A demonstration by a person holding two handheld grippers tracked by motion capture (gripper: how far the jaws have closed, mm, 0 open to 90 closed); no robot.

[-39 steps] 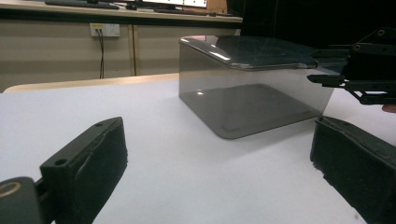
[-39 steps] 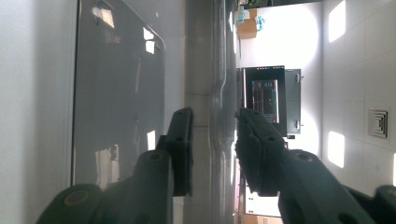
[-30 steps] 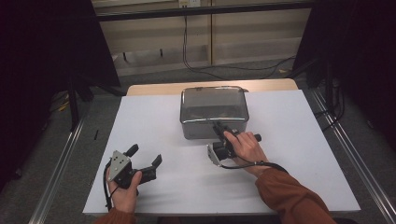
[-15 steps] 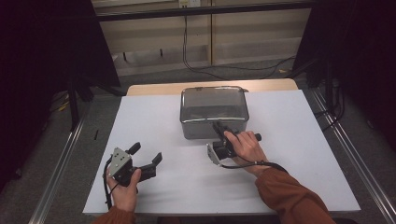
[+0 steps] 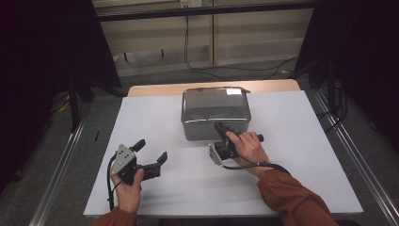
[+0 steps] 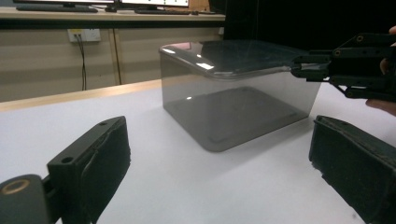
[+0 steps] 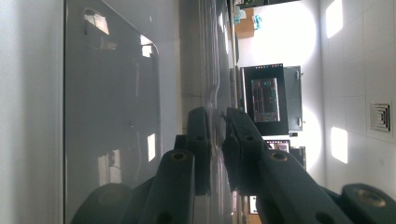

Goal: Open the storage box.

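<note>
The box (image 5: 215,112), a grey see-through one w/ a lid, stands at the middle of the table's (image 5: 301,141) far edge, upright. The right gripper (image 5: 220,128) is turned on its side and its jaws are closed on the lid's rim at the near side of the box; in the right gripper view the rim sits between the two pads, almost no gap left. The left gripper (image 5: 151,151) rests near the near-left corner, jaws wide apart, holding nothing, pointing toward the box.

The step in hand looks like lifting the lid off. To do it well: keep the pinch firm and deep on the rim, lift straight up, not pull toward the person, otherwise the whole box can slide or tip. The rim is thin and smooth, so it may slip. Probably the left gripper should come to the box's left wall to steady it.

Room: much free table to the left, right and near side for putting the lid down. Behind the box the table ends soon, so do not push it back.
</note>
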